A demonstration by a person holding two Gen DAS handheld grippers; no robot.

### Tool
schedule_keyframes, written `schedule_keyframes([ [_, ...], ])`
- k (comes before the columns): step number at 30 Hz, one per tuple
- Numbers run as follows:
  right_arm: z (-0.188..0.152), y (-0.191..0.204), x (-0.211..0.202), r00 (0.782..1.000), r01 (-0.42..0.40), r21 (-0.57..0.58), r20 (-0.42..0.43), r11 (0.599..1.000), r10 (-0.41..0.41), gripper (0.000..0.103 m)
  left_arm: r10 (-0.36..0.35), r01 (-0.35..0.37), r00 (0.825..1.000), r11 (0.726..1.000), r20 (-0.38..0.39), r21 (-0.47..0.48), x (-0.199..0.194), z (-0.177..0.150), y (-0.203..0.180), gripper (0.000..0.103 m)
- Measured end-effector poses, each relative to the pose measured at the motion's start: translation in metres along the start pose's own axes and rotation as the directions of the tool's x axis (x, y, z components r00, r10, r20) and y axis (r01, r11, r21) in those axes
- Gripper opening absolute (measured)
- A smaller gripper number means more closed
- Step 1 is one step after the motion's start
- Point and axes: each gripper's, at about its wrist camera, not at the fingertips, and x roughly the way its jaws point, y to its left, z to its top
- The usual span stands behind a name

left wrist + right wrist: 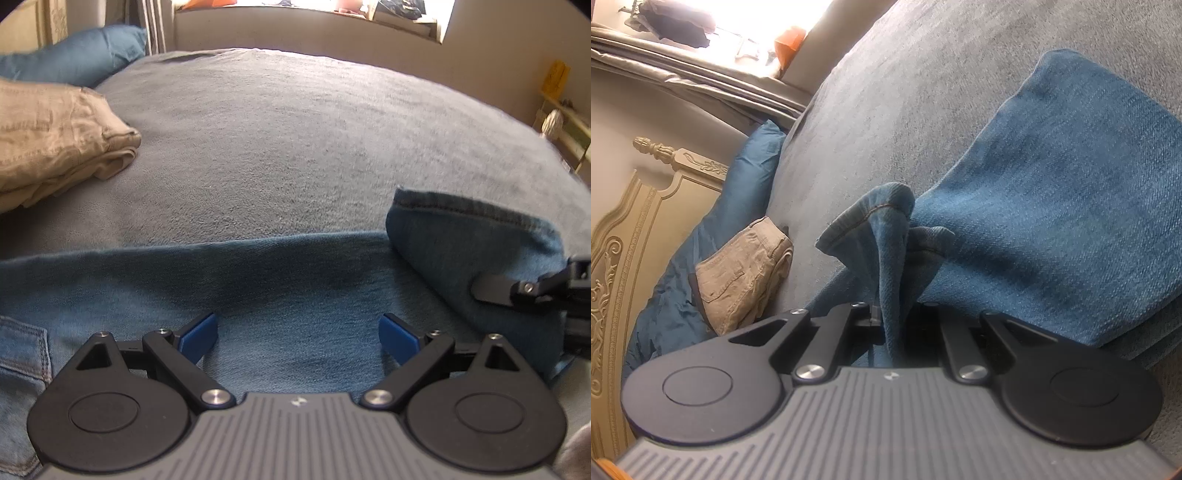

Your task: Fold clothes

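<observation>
On the bed (pixel 295 129), under a grey fleece blanket, a pair of blue jeans (pixel 258 288) lies stretched across the near side. Left wrist view: the left gripper (pixel 298 338) hovers over the flat denim, jaws wide apart, blue pads (pixel 199 336) clear on either side with nothing between them. A back pocket with stitching shows at the lower left of that view. To the right, one leg end of the jeans is lifted and folded back over itself, hem with tan stitching uppermost.

Right wrist view: the right gripper (pixel 894 325) has its jaws drawn together, clamped on a bunched fold of the jeans' hem (pixel 886 229); the cloth rises out of the jaws and droops forward. The same gripper shows in the left view as a black finger (pixel 495 286) pressed on the raised denim at the right edge.

Surroundings: a folded pair of tan trousers (pixel 55 140) lies on the blanket to the left, well apart from the jeans. A blue pillow (pixel 81 55) sits beyond it, against a cream carved headboard (pixel 628 240). Bright window (pixel 314 7) beyond the far side of the bed; detail washed out. A shelf (pixel 565 122) with small items stands at the right wall. Nothing lies between the left jaws and the denim.

No readable writing; only a small pale emblem on each gripper body.
</observation>
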Motion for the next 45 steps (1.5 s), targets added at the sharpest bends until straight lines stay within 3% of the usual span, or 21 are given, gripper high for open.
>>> schedule_keyframes([
  [7, 0.001, 0.001, -0.002, 1.0, -0.021, 0.002, 0.012, 1.0, 0.021, 0.005, 0.002, -0.001, 0.993, 1.0, 0.115, -0.007, -0.042, -0.005, 0.025, 0.095],
  [13, 0.001, 0.002, -0.009, 0.999, -0.043, 0.005, 0.032, 0.999, 0.043, 0.005, 0.054, -0.055, 0.985, 0.999, 0.163, 0.001, -0.079, -0.028, 0.058, 0.091],
  [21, 0.004, 0.016, -0.018, 0.994, -0.076, -0.044, 0.07, 0.996, 0.079, 0.004, 0.138, -0.117, 0.969, 0.987, 0.207, -0.109, -0.118, -0.062, 0.115, 0.089],
  [28, 0.006, 0.026, -0.023, 0.993, -0.073, -0.084, 0.086, 0.994, 0.08, 0.004, 0.155, -0.132, 0.978, 0.978, 0.138, -0.164, -0.098, -0.079, 0.138, 0.073],
  [36, 0.005, 0.041, -0.028, 0.989, -0.096, -0.112, 0.102, 0.989, 0.107, 0.004, 0.146, -0.121, 0.981, 0.975, 0.126, -0.187, -0.091, -0.086, 0.144, 0.072],
  [45, -0.005, 0.07, -0.017, 0.983, -0.168, -0.137, 0.054, 0.976, 0.177, 0.004, 0.134, -0.107, 0.982, 0.975, 0.134, -0.194, -0.09, -0.087, 0.146, 0.072],
])
